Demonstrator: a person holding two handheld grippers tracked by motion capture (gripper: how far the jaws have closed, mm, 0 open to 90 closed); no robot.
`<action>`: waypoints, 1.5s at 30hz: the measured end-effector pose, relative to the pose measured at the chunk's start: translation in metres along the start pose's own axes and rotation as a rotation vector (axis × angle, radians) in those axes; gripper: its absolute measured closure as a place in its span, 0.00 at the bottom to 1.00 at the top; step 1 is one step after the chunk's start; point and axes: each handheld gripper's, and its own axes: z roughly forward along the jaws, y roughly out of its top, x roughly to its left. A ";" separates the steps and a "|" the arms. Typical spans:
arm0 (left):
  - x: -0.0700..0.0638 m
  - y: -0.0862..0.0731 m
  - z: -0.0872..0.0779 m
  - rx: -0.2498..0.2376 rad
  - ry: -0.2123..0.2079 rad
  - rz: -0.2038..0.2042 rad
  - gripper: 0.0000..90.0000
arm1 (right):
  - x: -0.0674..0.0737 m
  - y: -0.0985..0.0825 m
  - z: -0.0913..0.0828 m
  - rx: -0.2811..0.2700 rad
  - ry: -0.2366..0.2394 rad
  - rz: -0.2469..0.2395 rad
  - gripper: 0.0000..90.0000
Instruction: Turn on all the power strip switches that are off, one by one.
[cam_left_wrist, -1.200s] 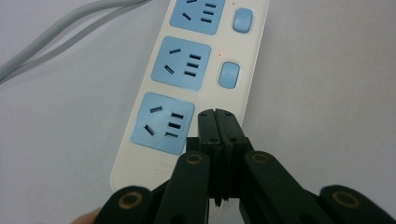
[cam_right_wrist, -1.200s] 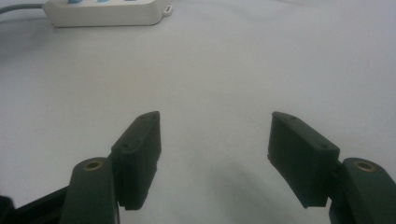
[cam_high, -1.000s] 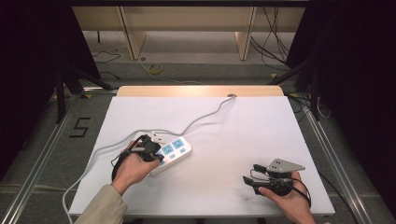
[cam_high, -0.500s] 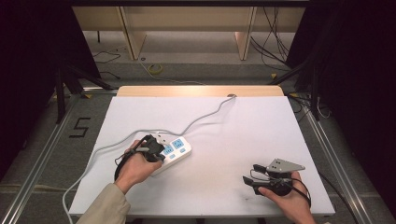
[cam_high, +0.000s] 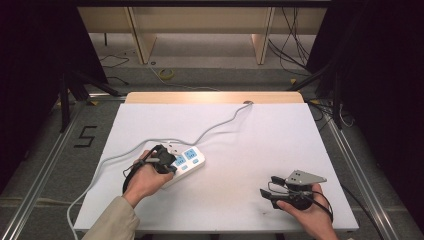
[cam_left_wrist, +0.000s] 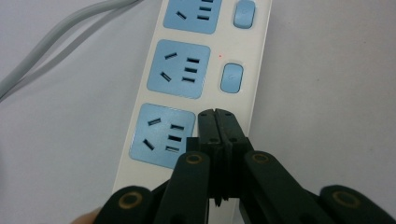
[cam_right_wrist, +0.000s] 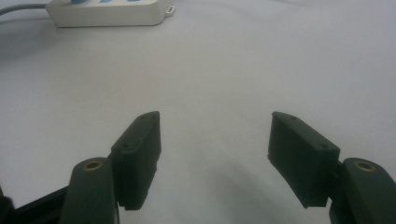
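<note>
Left fingers (cam_left_wrist: 224, 126): pressed together, tips over power strip (cam_left_wrist: 187, 74) switch row.
Right fingers (cam_right_wrist: 140, 140): spread, empty, near right front tabletop (cam_high: 240, 150) corner.
Strip axis: straight ahead of left gripper (cam_left_wrist: 218, 122); left hand nearer.

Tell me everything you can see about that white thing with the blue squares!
It is a power strip: a long white plastic bar lying flat on the white table. Three pale blue socket panels run along it, each with a blue button beside it. A grey cable leaves one end and snakes toward the table's far edge. The left claw, jaws shut together, is right over the spot beside the nearest socket panel. Whether it presses there cannot be told.
</note>
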 end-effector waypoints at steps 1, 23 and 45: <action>0.000 0.000 0.000 0.000 0.001 0.000 1.00 | 0.000 0.000 0.000 -0.001 0.001 -0.001 0.39; -0.003 -0.001 0.002 0.001 0.017 0.020 1.00 | 0.000 0.000 -0.001 -0.007 -0.001 0.003 0.39; -0.008 0.003 0.003 0.038 0.048 0.067 1.00 | 0.001 0.000 -0.001 -0.003 0.000 -0.001 0.39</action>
